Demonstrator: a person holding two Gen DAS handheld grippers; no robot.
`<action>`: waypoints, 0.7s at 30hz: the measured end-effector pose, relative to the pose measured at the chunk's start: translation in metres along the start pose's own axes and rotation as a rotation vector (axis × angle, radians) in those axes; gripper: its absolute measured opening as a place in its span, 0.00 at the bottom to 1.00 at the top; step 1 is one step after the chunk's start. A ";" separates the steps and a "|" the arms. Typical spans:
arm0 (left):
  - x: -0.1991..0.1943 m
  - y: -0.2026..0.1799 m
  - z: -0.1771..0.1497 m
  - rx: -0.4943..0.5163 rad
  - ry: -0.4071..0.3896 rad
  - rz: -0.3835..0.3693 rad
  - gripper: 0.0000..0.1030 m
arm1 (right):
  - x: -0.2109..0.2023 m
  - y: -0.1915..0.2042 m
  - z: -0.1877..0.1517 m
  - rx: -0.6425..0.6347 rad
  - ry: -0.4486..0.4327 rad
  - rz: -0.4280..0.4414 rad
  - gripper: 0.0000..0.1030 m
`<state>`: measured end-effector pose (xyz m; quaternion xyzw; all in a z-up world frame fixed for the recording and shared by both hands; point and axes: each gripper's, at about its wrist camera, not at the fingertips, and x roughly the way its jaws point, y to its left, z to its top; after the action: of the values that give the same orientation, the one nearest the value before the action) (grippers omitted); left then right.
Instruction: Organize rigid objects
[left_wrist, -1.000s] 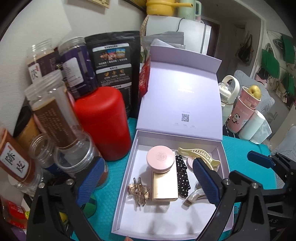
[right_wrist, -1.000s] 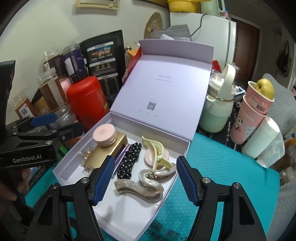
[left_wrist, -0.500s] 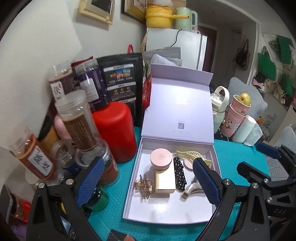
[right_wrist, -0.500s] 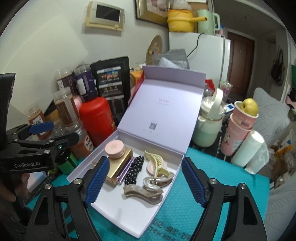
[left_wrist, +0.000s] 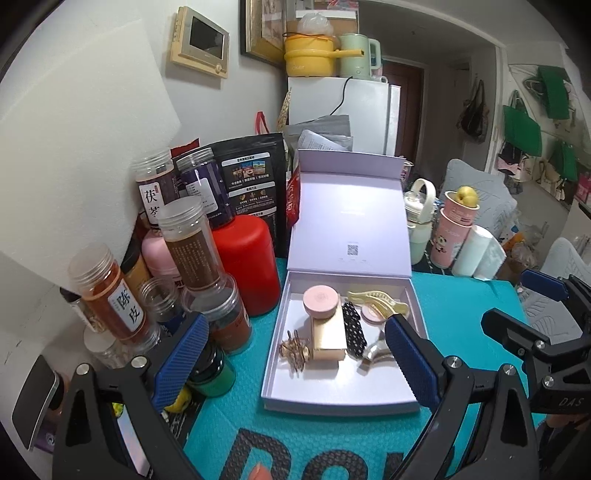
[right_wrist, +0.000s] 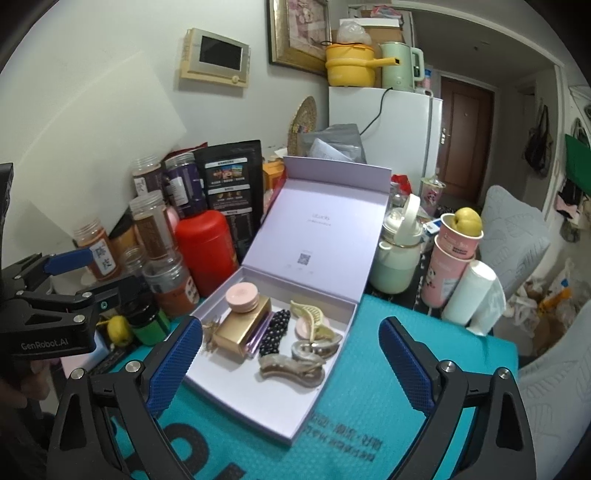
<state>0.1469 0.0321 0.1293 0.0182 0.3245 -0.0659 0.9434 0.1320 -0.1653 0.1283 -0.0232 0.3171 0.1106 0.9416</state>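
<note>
A lilac cardboard box (right_wrist: 334, 373) with a hinged lid standing upright lies open on a teal, dimpled foam mat (right_wrist: 373, 398), and the small rigid things sit inside it, gathered toward the lid end. There is one round pink compact (right_wrist: 242, 296) resting on one gold, glossy rectangular case (right_wrist: 242, 330); beside that lies one black hair clip (right_wrist: 274, 332) studded with pale dots. I count three claw clips: one pale yellow with curved teeth (right_wrist: 312, 320), lying over a small pink disc (right_wrist: 303, 326), and two marbled, pearly grey-beige ones (right_wrist: 291, 367) with smooth wavy outlines nearer the front. One small gold wire clip (left_wrist: 293, 350) with thin prongs sits at the far left of the tray. The right gripper (right_wrist: 290, 363) hangs above the box, its jaws opening, blue ribbed pads wide apart with nothing pressed between them. The left gripper (left_wrist: 291, 365) is likewise spread wide and empty, its textured blue pads framing the tray. To the box's left stand one smooth red plastic canister (right_wrist: 207, 254), one matte black pouch (right_wrist: 232, 184) and a cluster of clear ribbed-top plastic jars (left_wrist: 192, 247), too crowded to count surely. To the right are two stacked pink paper cups (right_wrist: 454, 266) with a yellow fruit (right_wrist: 467, 220) on top, and one mint and cream bottle (right_wrist: 399, 258).
</note>
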 end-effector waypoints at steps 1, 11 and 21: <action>-0.004 -0.001 -0.002 0.005 -0.003 -0.002 0.95 | -0.004 0.001 -0.002 -0.003 -0.003 0.000 0.95; -0.035 -0.006 -0.032 0.025 -0.018 0.004 0.95 | -0.036 0.011 -0.031 0.009 -0.016 -0.018 0.95; -0.048 -0.009 -0.061 -0.008 0.000 -0.017 0.95 | -0.045 0.013 -0.061 0.045 0.025 -0.030 0.99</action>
<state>0.0711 0.0332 0.1102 0.0114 0.3250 -0.0727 0.9429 0.0578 -0.1681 0.1072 -0.0079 0.3310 0.0889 0.9394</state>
